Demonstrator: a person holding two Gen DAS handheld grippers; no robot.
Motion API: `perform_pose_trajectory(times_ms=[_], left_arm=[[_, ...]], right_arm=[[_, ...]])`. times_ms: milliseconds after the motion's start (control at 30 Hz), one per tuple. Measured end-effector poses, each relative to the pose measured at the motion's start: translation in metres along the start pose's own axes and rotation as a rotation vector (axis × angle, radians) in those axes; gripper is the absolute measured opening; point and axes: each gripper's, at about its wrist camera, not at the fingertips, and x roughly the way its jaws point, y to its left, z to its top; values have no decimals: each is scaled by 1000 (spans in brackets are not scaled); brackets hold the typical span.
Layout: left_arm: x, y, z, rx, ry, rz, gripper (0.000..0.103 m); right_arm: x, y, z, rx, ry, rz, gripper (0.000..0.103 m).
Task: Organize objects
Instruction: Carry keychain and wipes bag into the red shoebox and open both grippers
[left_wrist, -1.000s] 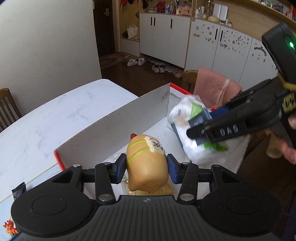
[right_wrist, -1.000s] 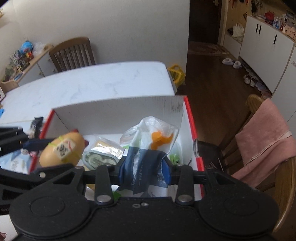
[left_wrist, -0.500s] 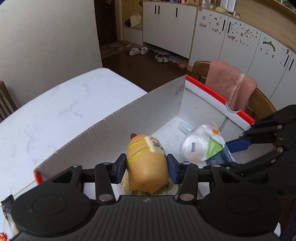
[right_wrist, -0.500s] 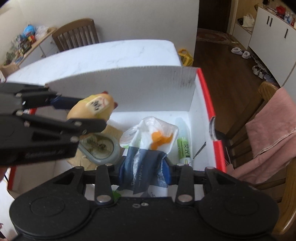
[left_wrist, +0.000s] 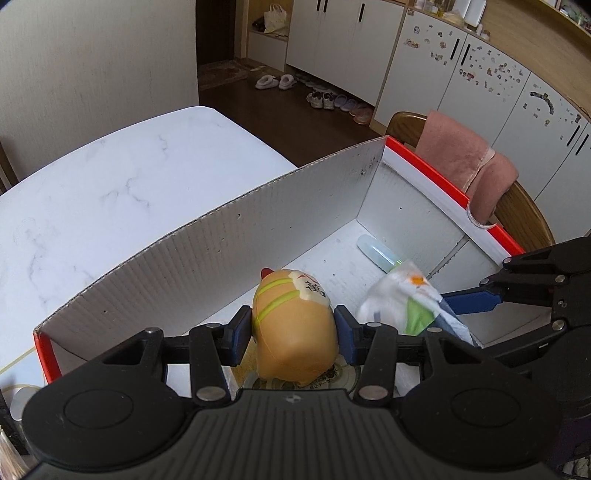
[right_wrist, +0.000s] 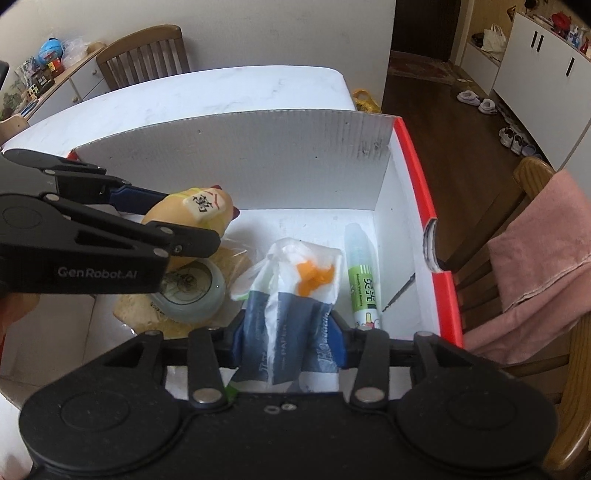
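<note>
Inside the corrugated white box (right_wrist: 229, 147), both loads hang low; the risk, I judge, is the left gripper (left_wrist: 293, 332) dropping its smooth, rounded tan toy (left_wrist: 295, 332) onto the glassy round dish (right_wrist: 192, 291), while the right gripper (right_wrist: 288, 332) pinches a crinkly tissue pack (right_wrist: 291, 291) beside the glue tube (right_wrist: 362, 273)

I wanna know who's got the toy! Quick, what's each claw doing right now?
Left claw: closed on the orange squishy toy, over the box.
Right claw: closed on the tissue packet.
</note>
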Motion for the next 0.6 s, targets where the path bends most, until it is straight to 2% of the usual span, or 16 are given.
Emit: perform_pose_trajectory(times_ms=[233, 333, 600], left_arm=[[1, -3, 1, 22, 8, 14, 50], [-2, -5, 0, 26, -2, 9, 59], [-17, -10, -1, 37, -38, -2, 72]], right_arm=[[-3, 7, -3, -26, -11, 5, 61], [-8, 9, -3, -33, -23, 5, 65], [-28, 9, -4, -22, -68, 15, 76]])
